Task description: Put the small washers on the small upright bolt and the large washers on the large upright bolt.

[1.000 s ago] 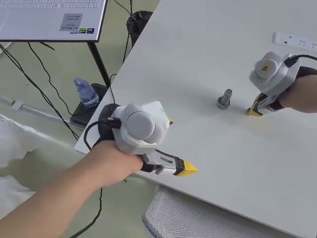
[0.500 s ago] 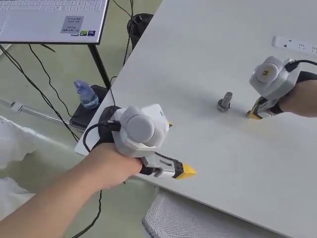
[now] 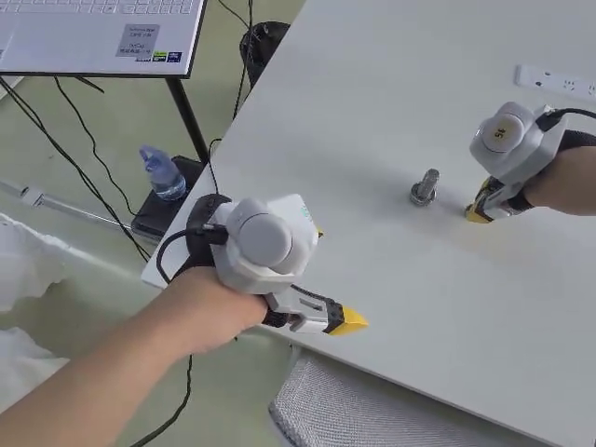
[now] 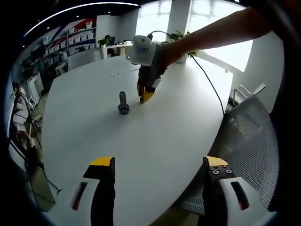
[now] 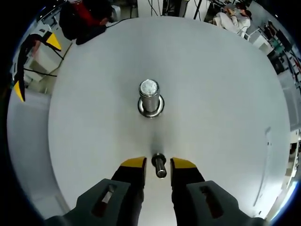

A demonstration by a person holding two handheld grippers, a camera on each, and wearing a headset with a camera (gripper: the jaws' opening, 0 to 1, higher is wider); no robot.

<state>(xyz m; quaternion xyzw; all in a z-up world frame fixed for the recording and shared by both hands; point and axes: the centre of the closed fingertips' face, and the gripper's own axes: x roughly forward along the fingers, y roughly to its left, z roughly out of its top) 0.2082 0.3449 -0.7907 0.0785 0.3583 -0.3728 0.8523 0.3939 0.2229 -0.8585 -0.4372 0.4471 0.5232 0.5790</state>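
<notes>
Between the yellow-tipped jaws of the right gripper (image 5: 158, 163) stands the small upright bolt (image 5: 160, 165), a slim grey metal pin seen from above, with a thin gap showing at either side, so the jaws sit narrowly apart around it rather than pressed on it. Just ahead of those jaws, on the same line, rises the large upright bolt (image 5: 150, 98), a stout steel cylinder with a speckled flat top and a wider metal base resting on the table (image 5: 225, 94), a smooth, matte white top with a rounded edge. Well back from both bolts, the left gripper (image 4: 158, 162) hangs over the table's near edge with its jaws spread wide and nothing between them; both bolts lie far ahead of them, left of centre. To the right of these jaws is a grey mesh chair (image 4: 249, 146). From the head view, a white power strip (image 3: 557, 82) lies on the table beyond the right gripper, while off the table's edge a laptop (image 3: 102, 37) sits on a stand and a clear plastic water bottle (image 3: 164, 175) stands on the floor among black cables.
</notes>
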